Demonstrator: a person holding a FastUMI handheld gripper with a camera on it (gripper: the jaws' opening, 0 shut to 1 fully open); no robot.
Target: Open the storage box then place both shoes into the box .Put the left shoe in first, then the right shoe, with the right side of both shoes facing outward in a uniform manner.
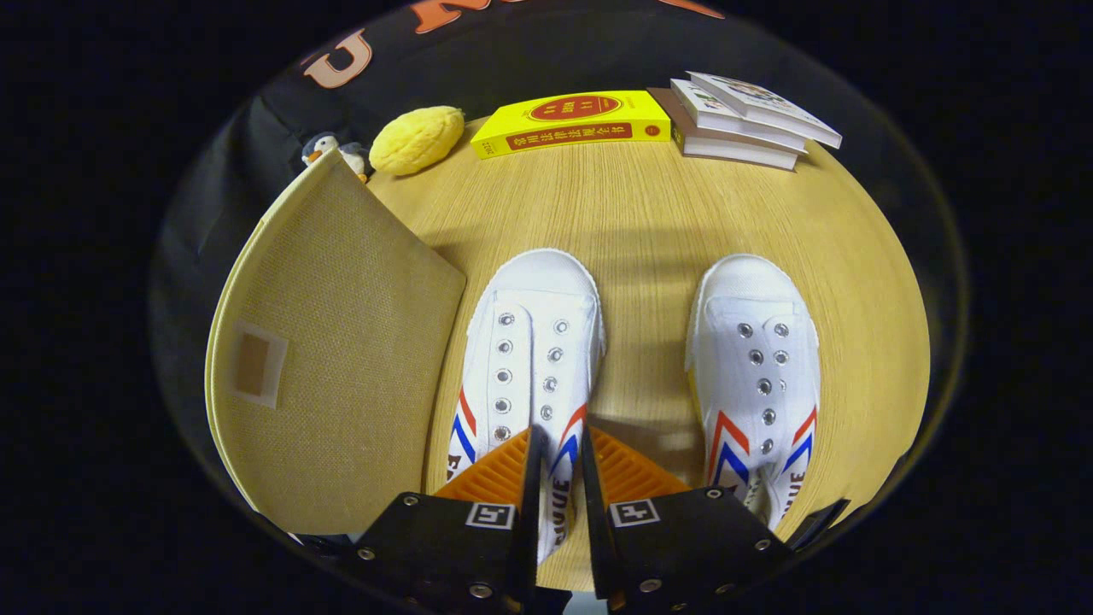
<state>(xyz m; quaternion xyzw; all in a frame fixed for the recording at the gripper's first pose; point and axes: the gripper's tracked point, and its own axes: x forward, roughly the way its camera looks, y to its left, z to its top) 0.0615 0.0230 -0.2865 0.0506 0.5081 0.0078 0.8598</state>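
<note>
Your gripper (559, 453): fingers nearly closed over left shoe's (529, 359) side wall, grip uncertain | right shoe (756, 367) apart on table (632, 213) | box (333, 359) lid closed beside left shoe

Wooden table (632, 213) bears two shoes (529, 342); box (341, 342); books (743, 120); plush toys (416, 139).

Storage box (333, 359) left of two shoes (529, 350) — books (743, 115) behind.
</note>
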